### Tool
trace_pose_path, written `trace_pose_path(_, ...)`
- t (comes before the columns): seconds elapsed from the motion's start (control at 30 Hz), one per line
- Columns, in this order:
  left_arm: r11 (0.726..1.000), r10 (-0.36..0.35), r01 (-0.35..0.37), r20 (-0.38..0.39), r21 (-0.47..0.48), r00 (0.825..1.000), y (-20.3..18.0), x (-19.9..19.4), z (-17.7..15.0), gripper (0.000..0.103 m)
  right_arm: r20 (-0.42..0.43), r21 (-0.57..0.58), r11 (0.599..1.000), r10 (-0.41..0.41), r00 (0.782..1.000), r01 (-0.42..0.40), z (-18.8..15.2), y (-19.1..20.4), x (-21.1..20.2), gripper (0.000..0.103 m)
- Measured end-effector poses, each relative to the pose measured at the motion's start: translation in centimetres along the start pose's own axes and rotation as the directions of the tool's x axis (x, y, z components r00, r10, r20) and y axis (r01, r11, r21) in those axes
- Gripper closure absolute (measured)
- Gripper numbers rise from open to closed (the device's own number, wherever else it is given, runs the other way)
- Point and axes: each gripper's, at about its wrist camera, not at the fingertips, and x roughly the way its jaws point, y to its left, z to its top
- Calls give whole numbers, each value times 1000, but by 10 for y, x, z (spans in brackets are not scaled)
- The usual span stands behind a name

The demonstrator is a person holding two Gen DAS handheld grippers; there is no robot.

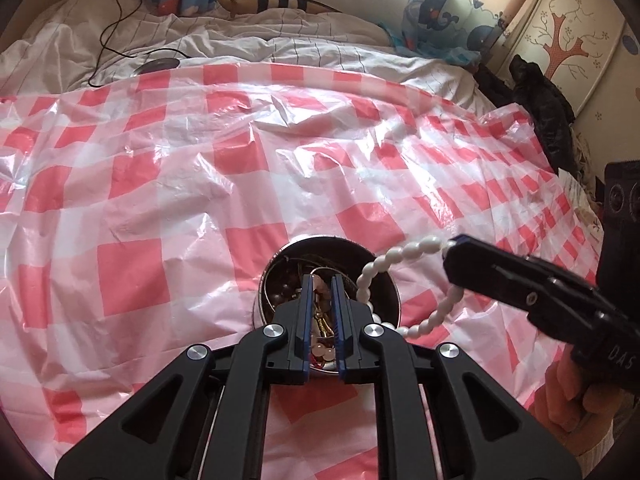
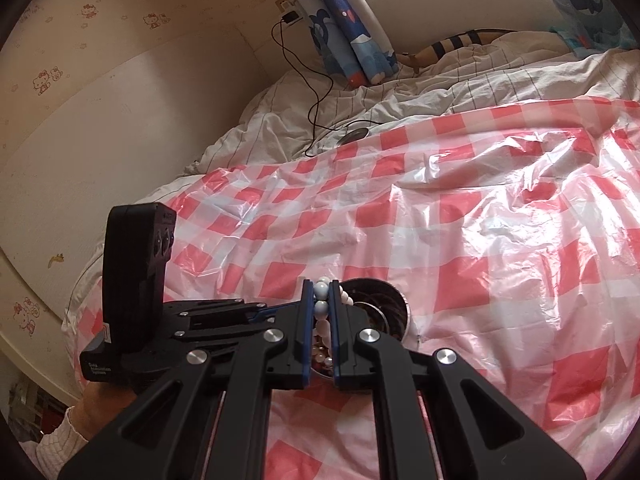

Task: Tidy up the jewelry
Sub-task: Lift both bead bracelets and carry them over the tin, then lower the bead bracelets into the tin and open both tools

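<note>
**Right gripper clamped on bead strand above jewelry tin**

Left wrist view: The left gripper (image 1: 321,280) hangs directly over the round metal tin (image 1: 384,276), which sits on the pink checked plastic sheet (image 1: 160,184) in the near centre. Its fingers stand close together with a narrow gap; whether they pinch any of the tangled jewelry (image 1: 320,320) in the tin cannot be told. From the right, the right gripper (image 1: 450,246) grips one end of the white bead strand (image 1: 384,260). The strand arcs across the tin's right rim and loops back toward the near right.

Right wrist view: The right gripper (image 2: 321,300) is clenched on the white bead strand (image 2: 321,292), with beads pressed between both pads. The tin (image 2: 394,300) lies just right of the fingertips. The left gripper (image 2: 256,314) reaches in from the left.
</note>
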Motion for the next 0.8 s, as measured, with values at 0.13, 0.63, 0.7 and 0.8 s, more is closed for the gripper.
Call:
trace_pose_path(0.13,998,1,2,49,-63,999,14,-18,5,83,-40,7,999,-48,998,48,-4,-5,16,95)
trace_pose_path(0.63,988,-100,104,36,-115,994,16,-20,0,68,-141,166,985,-17,990,41,-10,-41,15,75)
trace_pose_path(0.7,986,-110,113,32,-123,993,17,-18,-1,66,-158,165,985,-15,987,41,-12,-42,17,75)
trace_pose_path(0.8,986,-108,111,28,-128,994,17,-17,-3,62,-195,131,989,-42,980,69,-18,-37,33,75)
